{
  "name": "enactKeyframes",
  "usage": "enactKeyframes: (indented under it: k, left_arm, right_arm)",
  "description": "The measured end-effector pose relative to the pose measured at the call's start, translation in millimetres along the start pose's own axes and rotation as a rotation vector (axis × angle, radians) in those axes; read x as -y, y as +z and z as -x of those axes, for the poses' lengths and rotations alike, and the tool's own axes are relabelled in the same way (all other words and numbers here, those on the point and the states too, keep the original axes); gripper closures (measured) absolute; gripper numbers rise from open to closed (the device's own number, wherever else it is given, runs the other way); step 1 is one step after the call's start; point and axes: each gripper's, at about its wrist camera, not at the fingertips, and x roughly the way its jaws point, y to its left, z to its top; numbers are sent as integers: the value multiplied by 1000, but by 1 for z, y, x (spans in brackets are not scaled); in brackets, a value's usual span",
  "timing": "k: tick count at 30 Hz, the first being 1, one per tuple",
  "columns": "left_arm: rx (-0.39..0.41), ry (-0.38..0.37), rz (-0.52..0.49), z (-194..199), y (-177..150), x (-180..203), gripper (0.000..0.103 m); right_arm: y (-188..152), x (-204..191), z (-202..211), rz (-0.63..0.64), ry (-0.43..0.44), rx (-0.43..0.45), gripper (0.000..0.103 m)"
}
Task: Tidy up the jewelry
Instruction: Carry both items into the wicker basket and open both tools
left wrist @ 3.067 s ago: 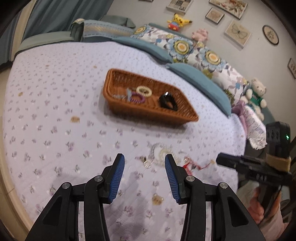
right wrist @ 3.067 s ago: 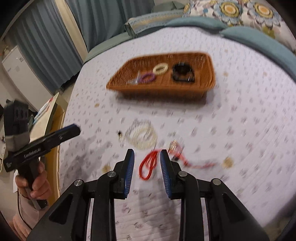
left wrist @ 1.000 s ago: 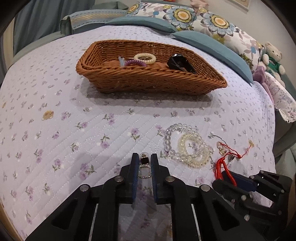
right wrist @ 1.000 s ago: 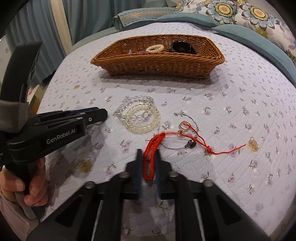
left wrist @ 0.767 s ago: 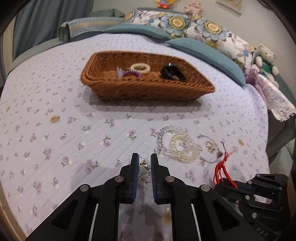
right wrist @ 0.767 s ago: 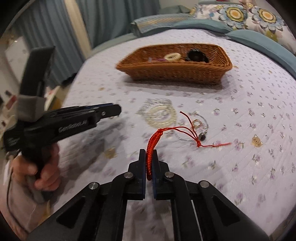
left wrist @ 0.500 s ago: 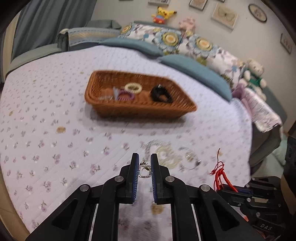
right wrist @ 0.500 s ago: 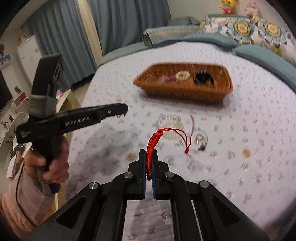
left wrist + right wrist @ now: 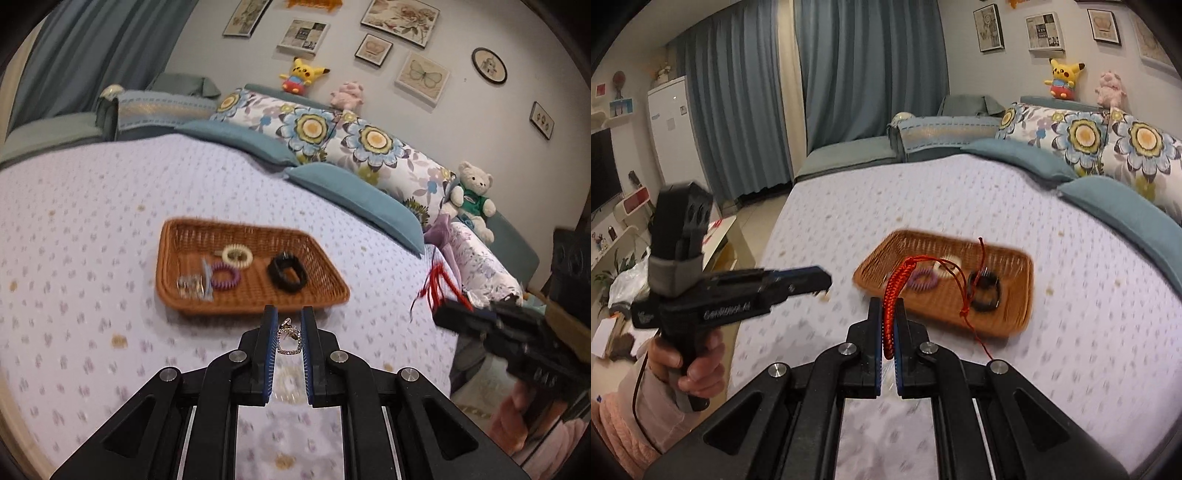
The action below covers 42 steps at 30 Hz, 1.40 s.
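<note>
L gripper nearly closed, pads pinching a small sparkly square earring, held up in the air over the bedspread, near side of the wicker basket. R gripper jaws clamped tight on a red braided cord bracelet; braid sticks up from between pads, thin red strings trail off to the right and hang loose in front of the basket. In the L view the R gripper shows at right edge w/ red cord sticking out of its tip; in the R view the L gripper is at left, a hand w/ pink sleeve on its grip.

Basket sits mid-bed on the lilac flowered bedspread. Inside: cream hair tie, purple spiral hair tie, black bracelet, some small silvery/blue bits at left end, too blurry to ID. Both held items are above the bed, not in the basket. Blurry pale beads visible on the bedspread under L gripper, can't tell detail.

Bg: flowered pillows, teal cushions, teddy bear, blue curtains.
</note>
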Motion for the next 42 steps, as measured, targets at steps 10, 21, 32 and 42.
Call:
enactKeyframes:
  k: [10,21,32,42]
  left_arm:
    - [23,-25,61,-66,73,-32,90]
    - [-82,3,190,-170,74,-89,90]
    - [-174,41,260,-211,53,-111,90]
    - [-131,27,254,-173,55,-102,54]
  right_arm:
    - [72,79,-103,-158,75,-71,95]
    - [35,117,-238,-284,112,-300,95]
    - [11,116,-270,-297,73,-404,94]
    - [10,116,-224,-296,69,-375,58]
